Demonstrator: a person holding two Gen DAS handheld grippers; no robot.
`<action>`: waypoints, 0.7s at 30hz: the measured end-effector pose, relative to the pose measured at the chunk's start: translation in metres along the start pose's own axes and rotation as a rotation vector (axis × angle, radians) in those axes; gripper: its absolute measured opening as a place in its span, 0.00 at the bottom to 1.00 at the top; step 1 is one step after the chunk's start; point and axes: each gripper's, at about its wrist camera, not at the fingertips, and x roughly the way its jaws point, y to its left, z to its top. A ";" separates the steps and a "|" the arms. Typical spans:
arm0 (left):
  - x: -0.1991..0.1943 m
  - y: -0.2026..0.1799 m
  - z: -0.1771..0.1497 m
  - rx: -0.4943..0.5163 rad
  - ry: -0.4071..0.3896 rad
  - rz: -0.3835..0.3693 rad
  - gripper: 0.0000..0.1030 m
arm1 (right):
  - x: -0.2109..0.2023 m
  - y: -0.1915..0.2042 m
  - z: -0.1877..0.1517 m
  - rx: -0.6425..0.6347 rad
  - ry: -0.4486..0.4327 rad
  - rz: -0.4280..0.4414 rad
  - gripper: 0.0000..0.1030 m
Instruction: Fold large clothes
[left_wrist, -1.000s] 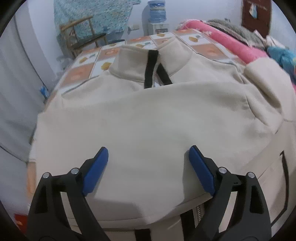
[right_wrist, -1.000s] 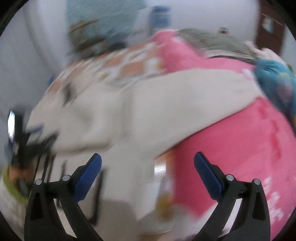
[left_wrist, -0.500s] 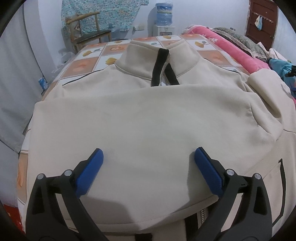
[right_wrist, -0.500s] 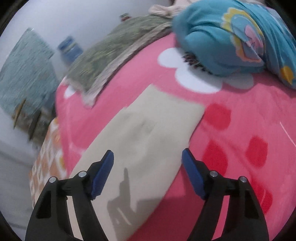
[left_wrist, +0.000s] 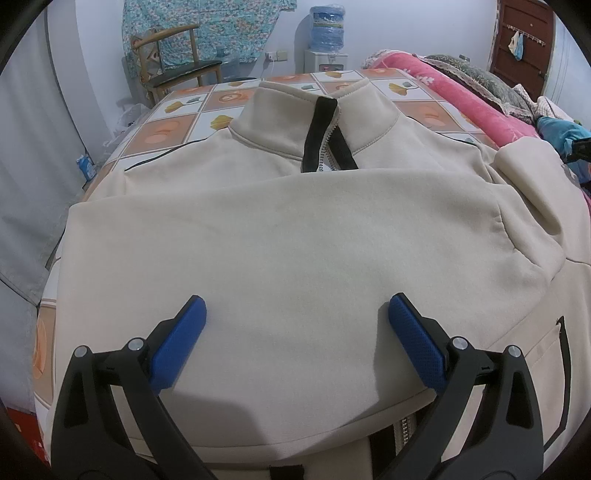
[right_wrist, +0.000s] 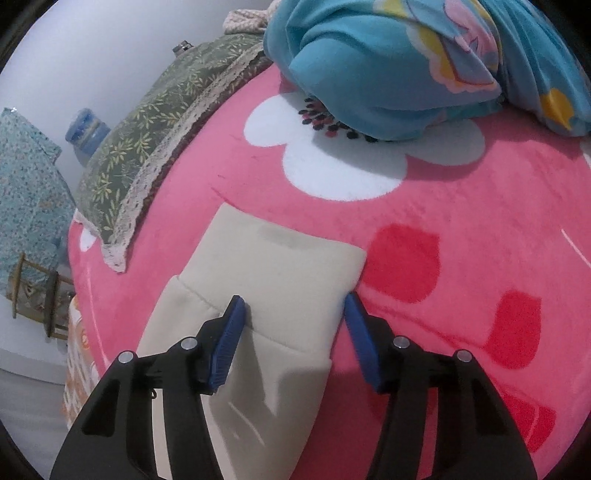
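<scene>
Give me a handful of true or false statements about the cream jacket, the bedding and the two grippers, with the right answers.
1. The jacket has a black strip beside its zipper. True.
2. The left gripper is clamped on the collar. False: it is wide open over the folded sleeve, well short of the collar.
3. The sleeve cuff lies on a pink blanket. True.
4. The right gripper is over the blue quilt. False: its jaws are closing around the cuff, and the quilt lies beyond it.
5. A wooden chair stands past the bed. True.
</scene>
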 end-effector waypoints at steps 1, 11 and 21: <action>0.000 0.000 0.000 0.001 0.000 0.000 0.93 | 0.002 0.001 0.000 0.001 0.000 -0.006 0.53; 0.000 0.000 0.000 0.001 0.001 -0.001 0.93 | -0.006 -0.009 -0.005 0.105 0.008 0.045 0.51; 0.000 0.000 0.000 0.001 0.001 -0.002 0.93 | 0.004 -0.016 -0.002 0.167 0.064 0.095 0.52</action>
